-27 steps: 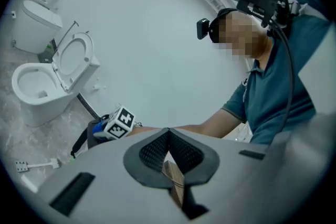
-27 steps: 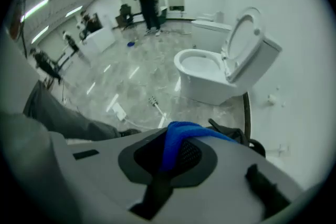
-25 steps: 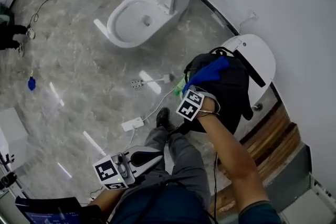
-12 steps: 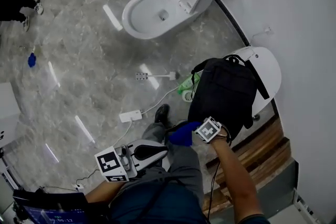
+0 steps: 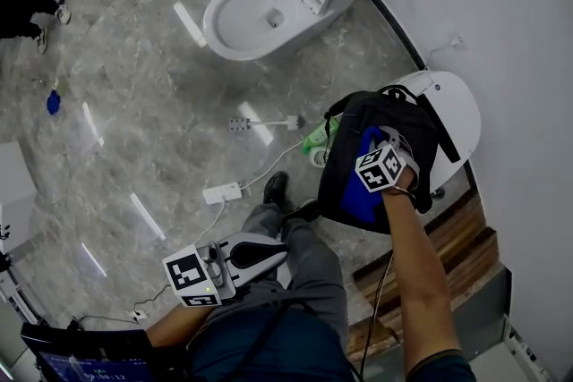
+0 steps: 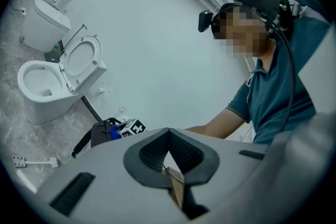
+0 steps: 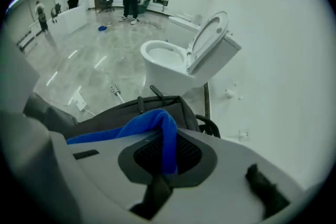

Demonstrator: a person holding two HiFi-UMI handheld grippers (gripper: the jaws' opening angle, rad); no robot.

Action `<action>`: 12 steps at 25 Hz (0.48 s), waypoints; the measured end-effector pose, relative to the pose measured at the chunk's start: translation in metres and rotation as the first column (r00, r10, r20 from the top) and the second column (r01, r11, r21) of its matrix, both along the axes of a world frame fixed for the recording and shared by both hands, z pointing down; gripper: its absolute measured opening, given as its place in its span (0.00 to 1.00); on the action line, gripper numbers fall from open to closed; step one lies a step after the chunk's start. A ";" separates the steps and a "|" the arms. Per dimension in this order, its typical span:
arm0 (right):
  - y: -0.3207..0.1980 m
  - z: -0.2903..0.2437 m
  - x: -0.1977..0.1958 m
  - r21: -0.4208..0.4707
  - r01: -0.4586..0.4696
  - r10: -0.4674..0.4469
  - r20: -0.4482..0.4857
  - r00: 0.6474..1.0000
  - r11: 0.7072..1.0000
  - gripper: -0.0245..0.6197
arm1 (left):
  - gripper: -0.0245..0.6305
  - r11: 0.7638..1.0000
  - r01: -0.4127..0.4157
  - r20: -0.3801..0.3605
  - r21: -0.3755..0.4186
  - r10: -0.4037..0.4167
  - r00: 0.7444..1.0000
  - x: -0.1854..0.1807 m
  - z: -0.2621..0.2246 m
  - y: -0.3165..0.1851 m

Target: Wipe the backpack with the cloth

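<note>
Right claw [image 7: 167,165] pinches the blue cloth [image 7: 149,124] on the black backpack [image 5: 345,158]; left claw [image 6: 169,150] is closed and empty, well apart from the backpack.

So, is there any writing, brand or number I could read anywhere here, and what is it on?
Nothing here is legible.
Left cube, right cube: black-and-white squares, no letters.
Screen: faint print, too small to read.
</note>
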State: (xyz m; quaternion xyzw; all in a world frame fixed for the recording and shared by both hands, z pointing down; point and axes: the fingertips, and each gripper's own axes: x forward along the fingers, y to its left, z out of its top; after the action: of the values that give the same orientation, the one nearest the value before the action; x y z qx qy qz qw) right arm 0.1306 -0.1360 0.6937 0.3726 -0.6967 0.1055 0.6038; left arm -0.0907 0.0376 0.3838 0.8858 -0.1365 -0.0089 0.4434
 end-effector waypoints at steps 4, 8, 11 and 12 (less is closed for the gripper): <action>0.016 -0.020 0.010 -0.011 -0.157 0.156 0.204 0.966 0.987 0.14 | 0.04 1.000 -0.003 -0.001 -0.004 0.003 1.000 0.002 -0.001 0.001; 0.066 -0.050 -0.006 -0.084 -0.124 0.147 0.394 0.907 0.989 0.32 | 0.04 1.000 0.008 0.007 -0.011 -0.008 1.000 -0.001 0.004 -0.004; 0.120 -0.034 -0.035 -0.137 0.094 -0.049 0.302 0.952 0.986 0.40 | 0.04 1.000 0.010 0.002 -0.010 -0.010 1.000 -0.001 0.006 -0.012; 0.132 -0.024 -0.039 -0.131 0.151 -0.117 0.238 0.964 0.980 0.43 | 0.04 1.000 0.007 0.001 -0.011 -0.007 1.000 0.000 0.006 -0.013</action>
State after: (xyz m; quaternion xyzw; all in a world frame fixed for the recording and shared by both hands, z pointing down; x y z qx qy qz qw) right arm 0.0916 -0.0044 0.6698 0.2641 -0.7756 0.1579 0.5512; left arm -0.0910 0.0242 0.3902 0.8828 -0.1400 -0.0095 0.4482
